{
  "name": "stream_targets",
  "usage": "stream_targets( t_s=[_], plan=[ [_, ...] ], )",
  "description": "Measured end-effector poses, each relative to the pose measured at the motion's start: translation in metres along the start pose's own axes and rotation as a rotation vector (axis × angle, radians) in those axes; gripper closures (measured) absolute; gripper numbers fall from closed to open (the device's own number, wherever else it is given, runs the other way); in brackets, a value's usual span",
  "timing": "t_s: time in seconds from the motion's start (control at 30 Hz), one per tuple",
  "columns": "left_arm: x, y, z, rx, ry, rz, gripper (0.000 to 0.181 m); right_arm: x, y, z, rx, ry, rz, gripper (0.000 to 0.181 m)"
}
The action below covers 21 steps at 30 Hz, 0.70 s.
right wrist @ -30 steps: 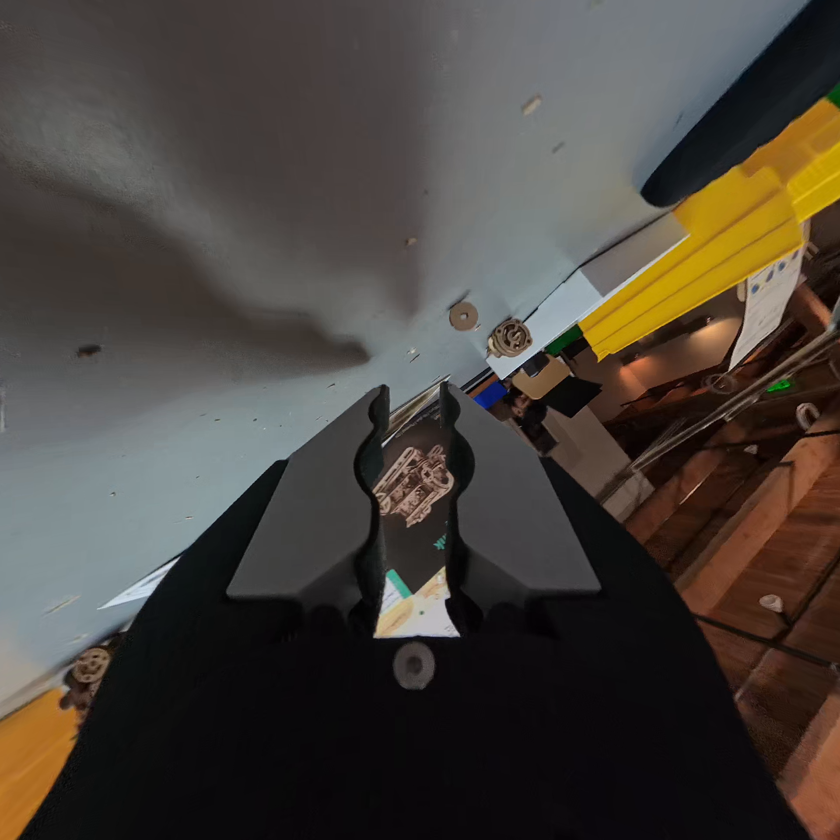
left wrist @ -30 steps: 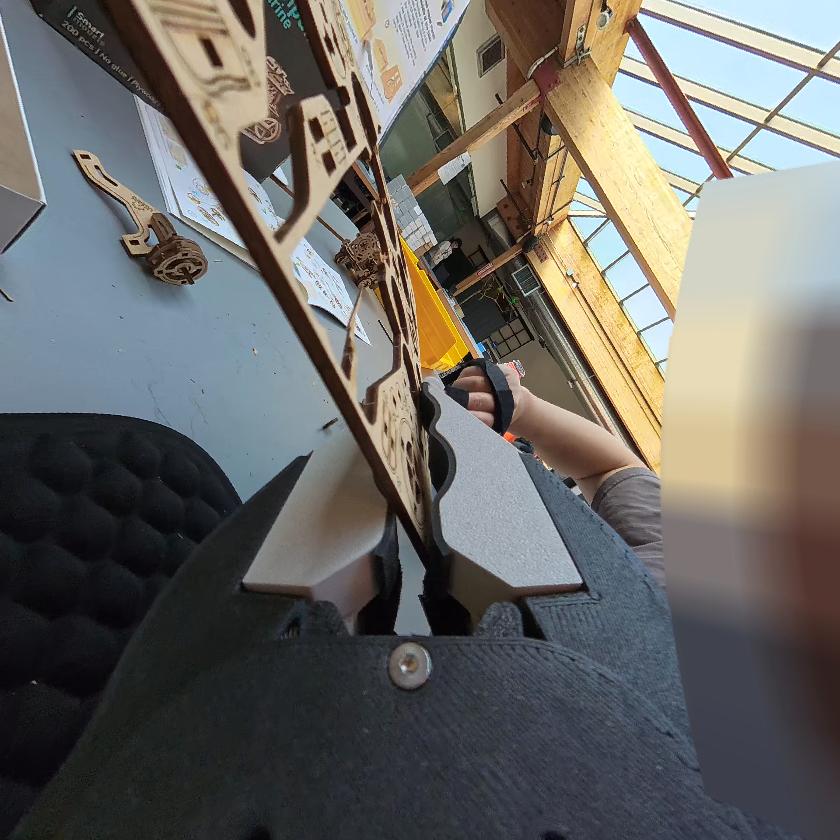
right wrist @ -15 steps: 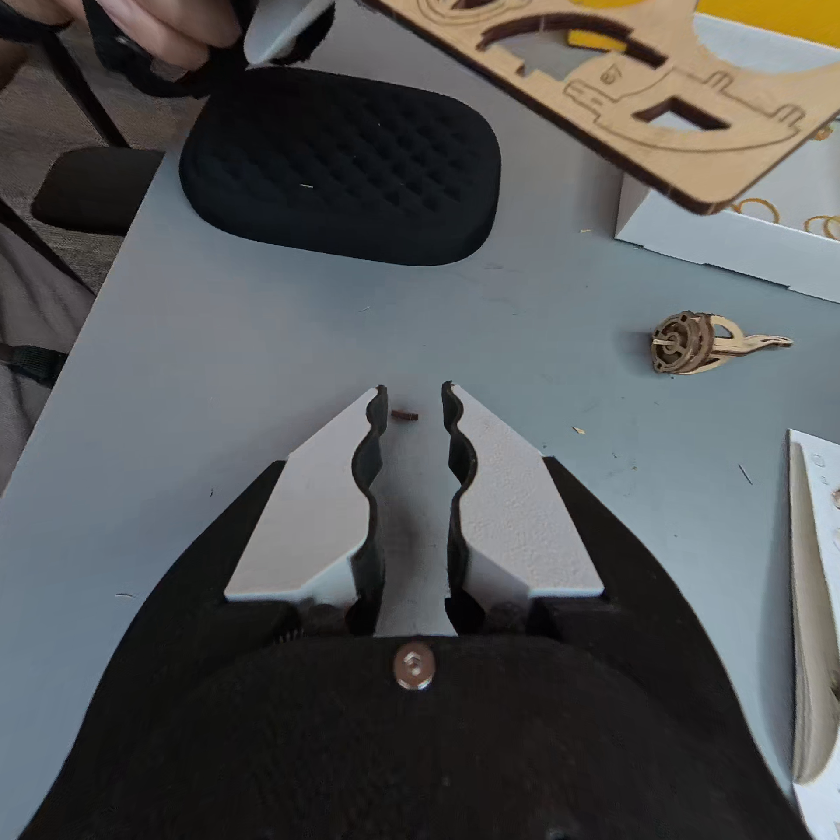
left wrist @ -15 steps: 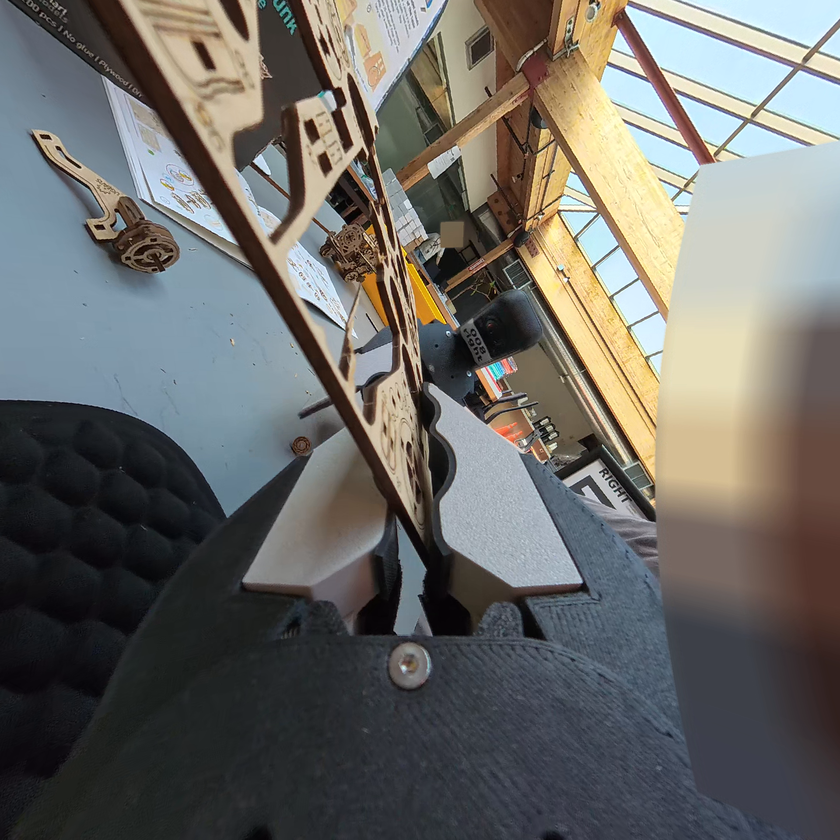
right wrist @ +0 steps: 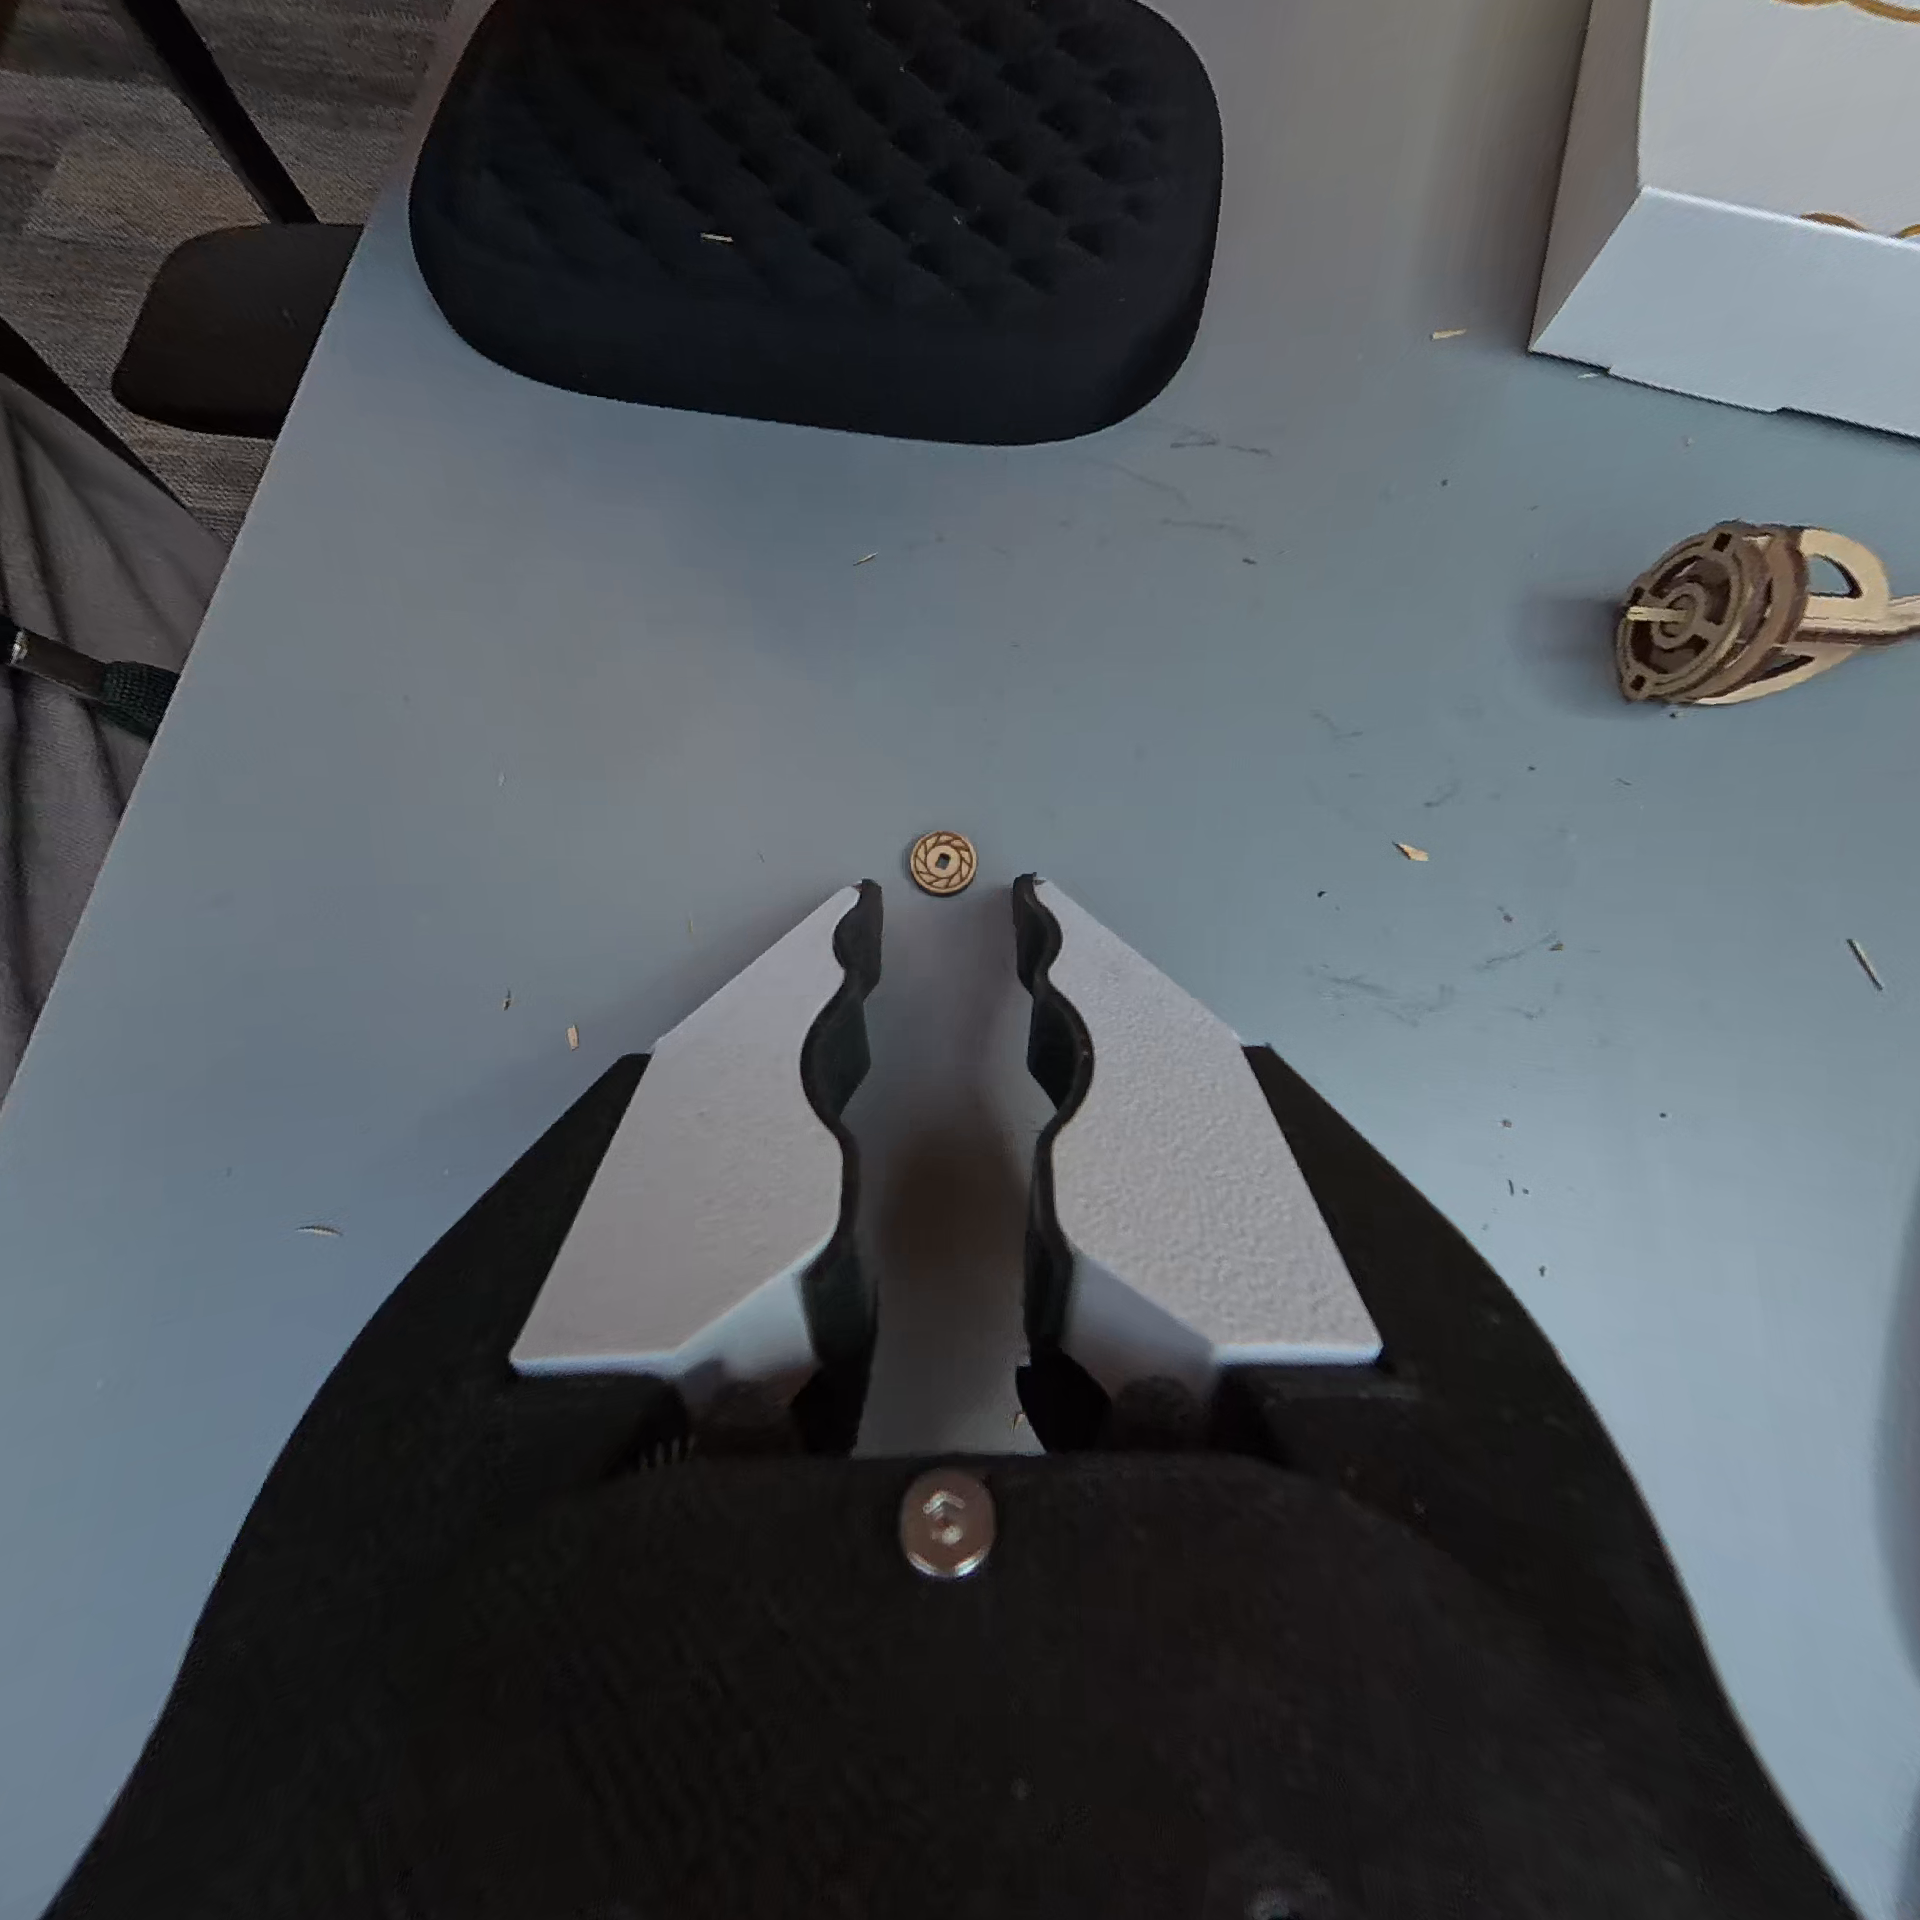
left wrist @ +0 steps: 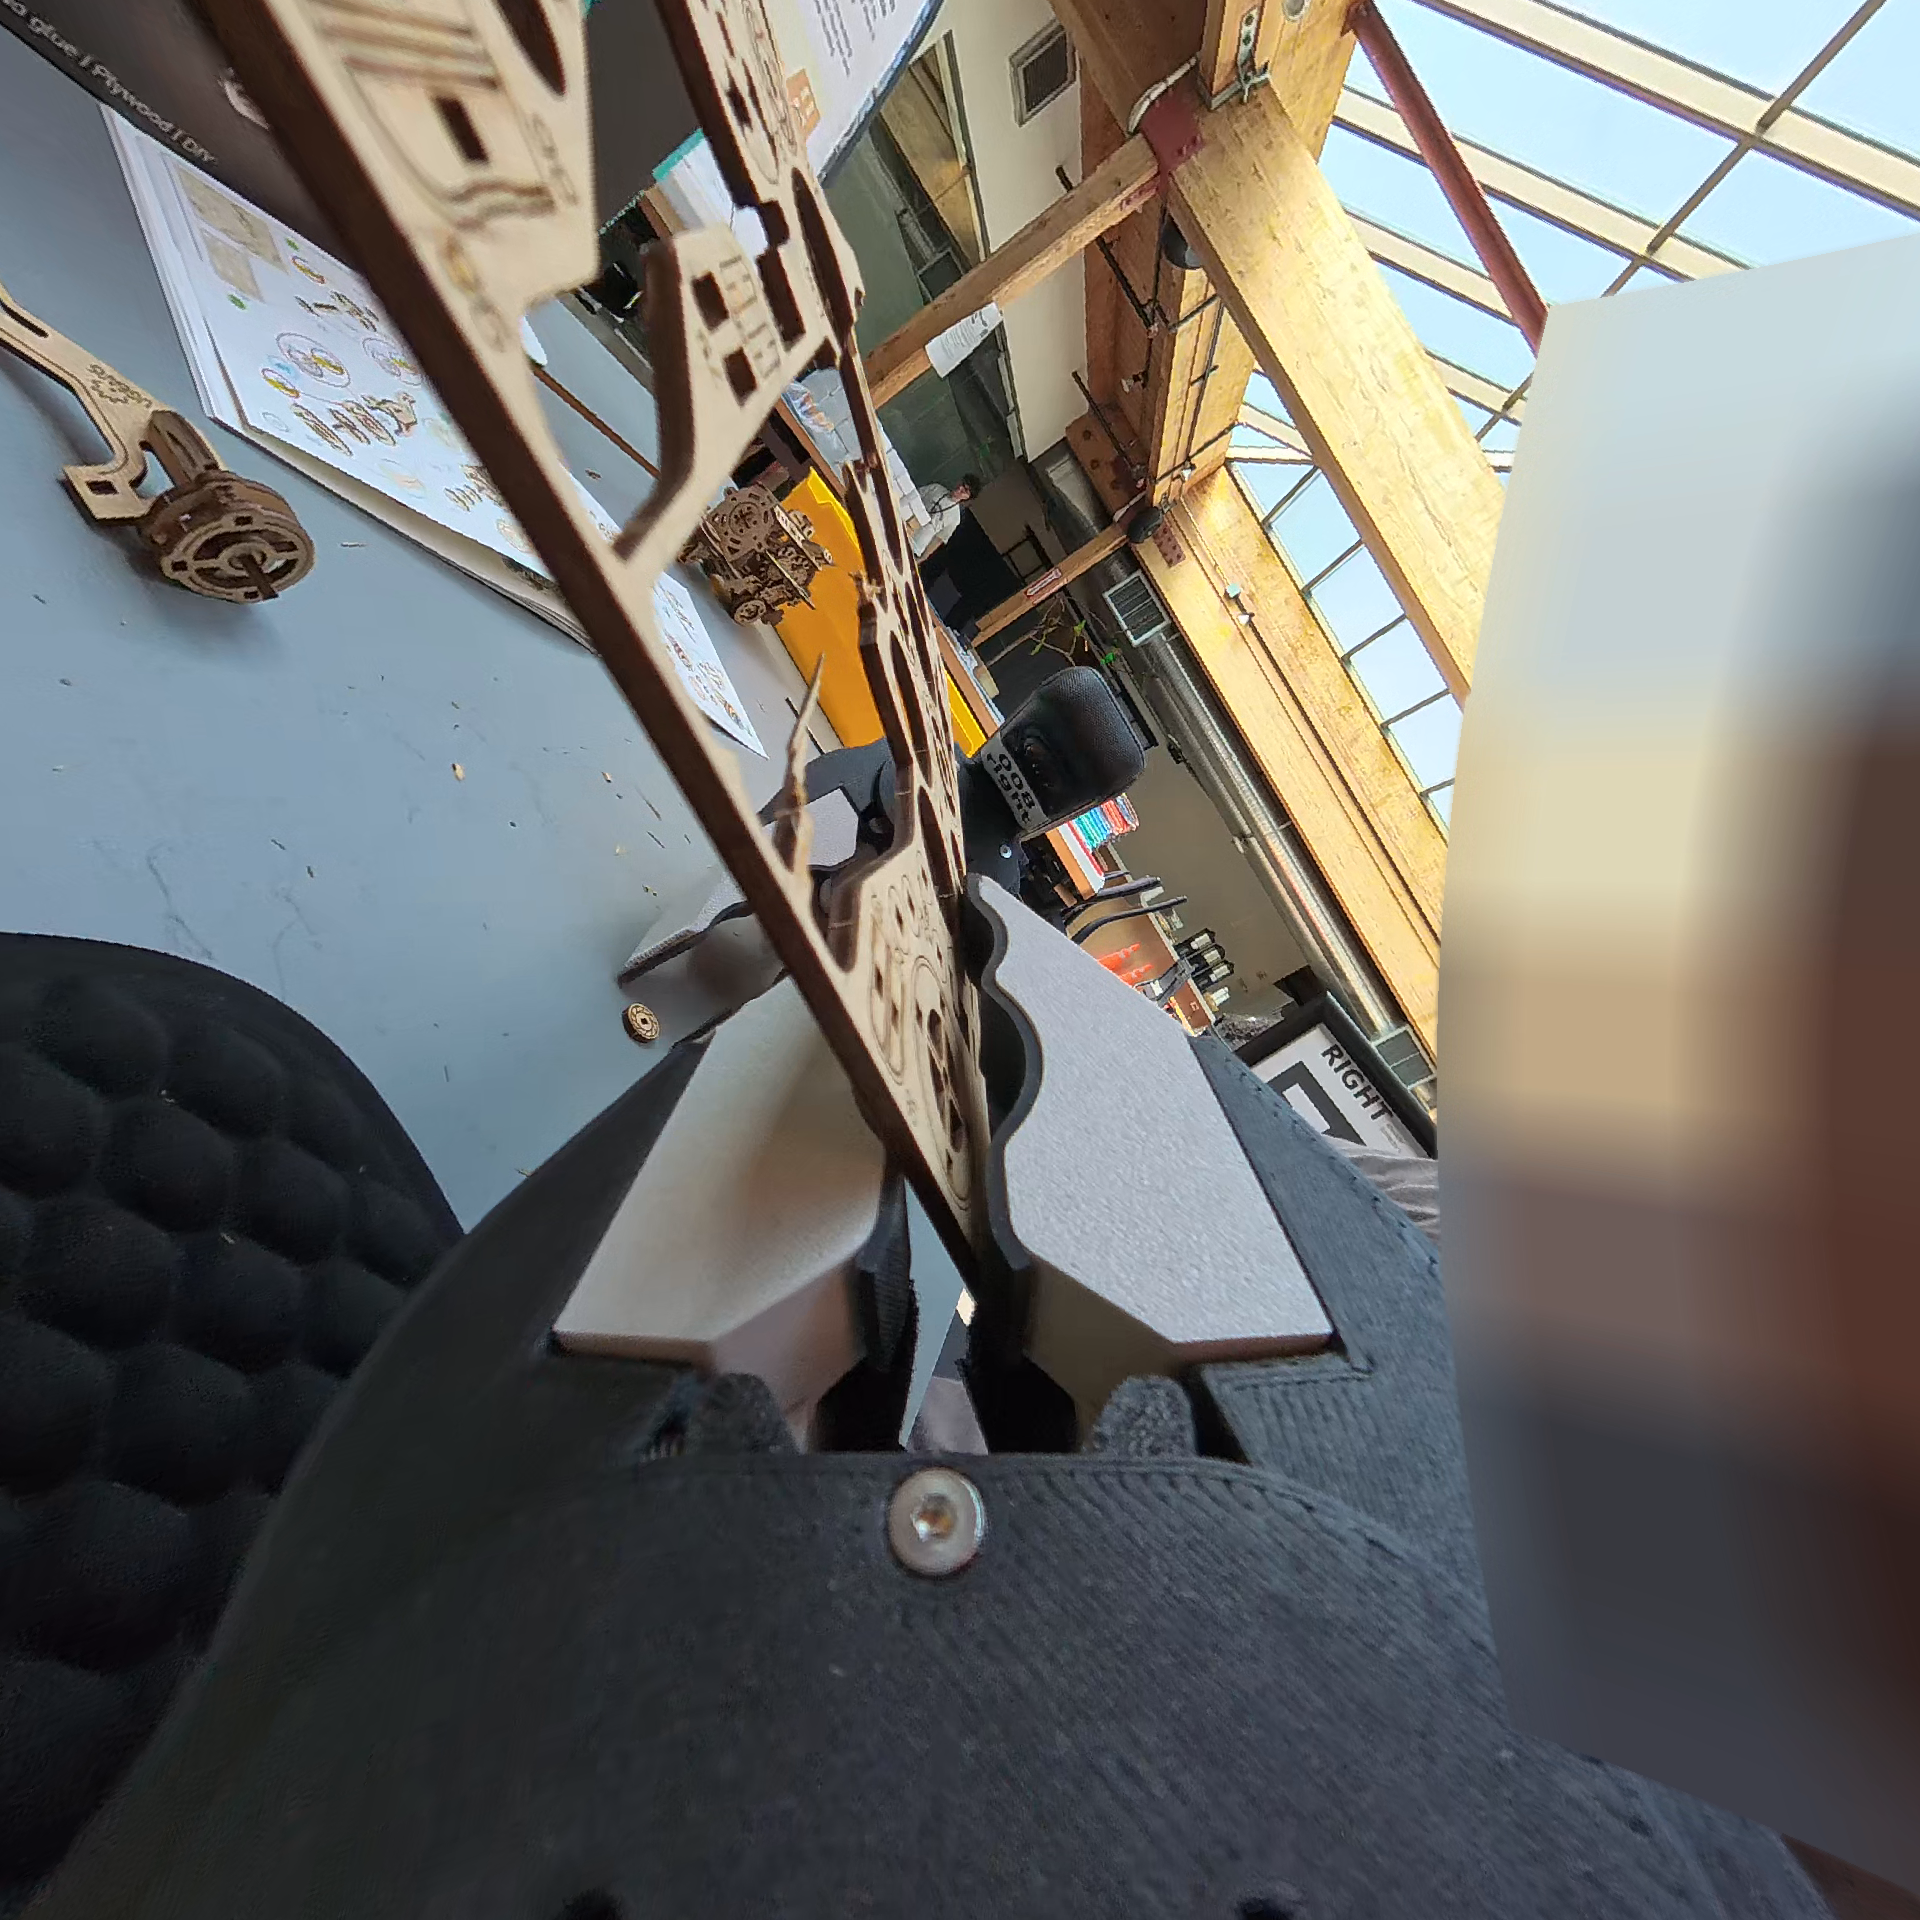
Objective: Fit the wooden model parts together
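1. My left gripper (left wrist: 940, 1039) is pinched on the lower edge of the plywood sheet (left wrist: 582, 436), holding it tilted above the grey surface (left wrist: 312, 790). Several shapes are already cut out of the sheet.
2. To the left, a part-built wheel piece (left wrist: 208, 520) lies on the surface near the instruction leaflet (left wrist: 312, 353); a black cushion (left wrist: 156, 1247) sits close beside my left gripper.
3. My right gripper (right wrist: 943, 885) is spread, empty, and low over the surface. A small wooden ring (right wrist: 943, 862) lies flat just ahead of its tips, roughly centred between the jaws.
4. Step in hand, as I judge it: picking up the loose ring so it can be fitted onto the model.
5. Next move: advance my right gripper until the ring sits between the tips, then close gently. The ring is thin and flat, so the tips must reach right down to the surface or it will slip away.
6. The wheel piece (right wrist: 1725, 613) lies well to the right, with a white box (right wrist: 1714, 239) behind it.
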<state>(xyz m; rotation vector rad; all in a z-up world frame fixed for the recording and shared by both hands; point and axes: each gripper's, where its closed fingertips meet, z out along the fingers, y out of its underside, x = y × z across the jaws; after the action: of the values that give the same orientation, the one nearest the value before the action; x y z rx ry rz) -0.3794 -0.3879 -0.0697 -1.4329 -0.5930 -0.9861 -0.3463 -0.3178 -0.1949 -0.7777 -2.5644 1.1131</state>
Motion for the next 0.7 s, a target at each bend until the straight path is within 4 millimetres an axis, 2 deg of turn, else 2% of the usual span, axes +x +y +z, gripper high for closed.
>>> stream_targets(
  t_s=[0.1,0.13,0.23,0.27,0.4,0.53,0.67,0.7],
  plan=[
    [0.001,0.000,0.001,-0.001,-0.001,0.001,0.180,0.001,-0.003,0.006,-0.007,0.014,-0.001,0.159],
    [0.001,0.000,0.001,-0.001,-0.002,0.001,0.180,0.000,-0.004,0.007,-0.008,0.012,0.000,0.168],
    [0.002,-0.002,-0.001,0.005,-0.003,0.006,0.179,0.002,-0.006,0.009,-0.012,0.018,0.005,0.169],
    [0.003,-0.003,-0.001,0.009,-0.001,0.009,0.180,0.006,-0.007,0.010,-0.012,0.034,-0.002,0.169],
    [0.006,-0.013,-0.006,0.040,-0.019,0.048,0.179,0.049,-0.014,0.008,0.037,0.212,0.036,0.169],
    [0.008,-0.021,-0.011,0.061,-0.024,0.070,0.180,0.061,-0.024,0.016,0.040,0.182,0.105,0.169],
    [0.006,-0.024,-0.018,0.075,-0.038,0.068,0.180,0.064,-0.020,0.024,0.021,0.177,0.108,0.169],
    [0.005,-0.024,-0.019,0.073,-0.044,0.069,0.180,0.064,-0.020,0.022,0.025,0.188,0.105,0.162]
  ],
)
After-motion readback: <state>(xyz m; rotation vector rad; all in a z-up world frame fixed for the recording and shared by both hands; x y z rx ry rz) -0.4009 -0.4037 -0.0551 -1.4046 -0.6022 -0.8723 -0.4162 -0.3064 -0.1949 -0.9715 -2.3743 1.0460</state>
